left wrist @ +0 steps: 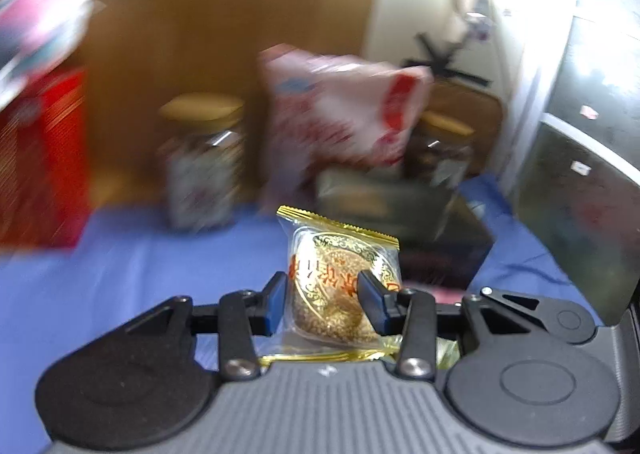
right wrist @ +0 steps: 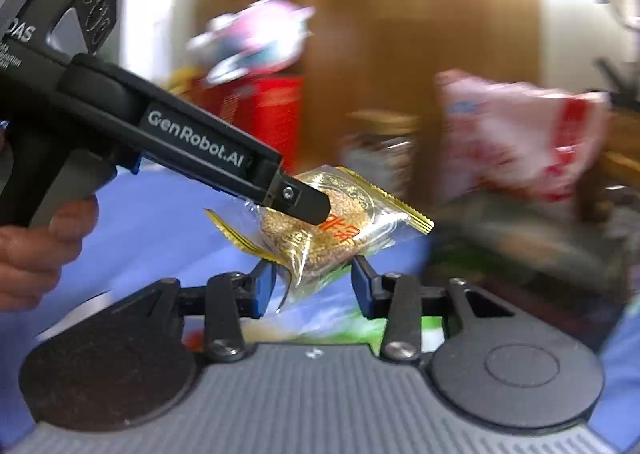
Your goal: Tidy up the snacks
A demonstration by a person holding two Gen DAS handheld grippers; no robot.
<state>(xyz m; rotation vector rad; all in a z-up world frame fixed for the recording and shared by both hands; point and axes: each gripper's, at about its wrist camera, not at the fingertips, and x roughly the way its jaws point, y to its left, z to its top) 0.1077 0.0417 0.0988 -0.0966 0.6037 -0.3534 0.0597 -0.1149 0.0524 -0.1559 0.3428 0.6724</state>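
Note:
A round sesame cake in a clear wrapper with gold edges (left wrist: 340, 286) sits between the fingers of my left gripper (left wrist: 326, 300), which is shut on it and holds it above the blue cloth. In the right wrist view the same cake (right wrist: 340, 222) hangs from the left gripper's black finger (right wrist: 308, 200), just in front of my right gripper (right wrist: 314, 286). The right gripper is open, with its blue pads either side of the wrapper's lower edge and not closed on it.
On the blue tablecloth (left wrist: 140, 274) stand a red box (left wrist: 40, 158), a glass jar with a wooden lid (left wrist: 200, 158), a red-and-white plastic bag (left wrist: 344, 110) and a dark box (left wrist: 420, 222). A wooden panel rises behind. Background is motion-blurred.

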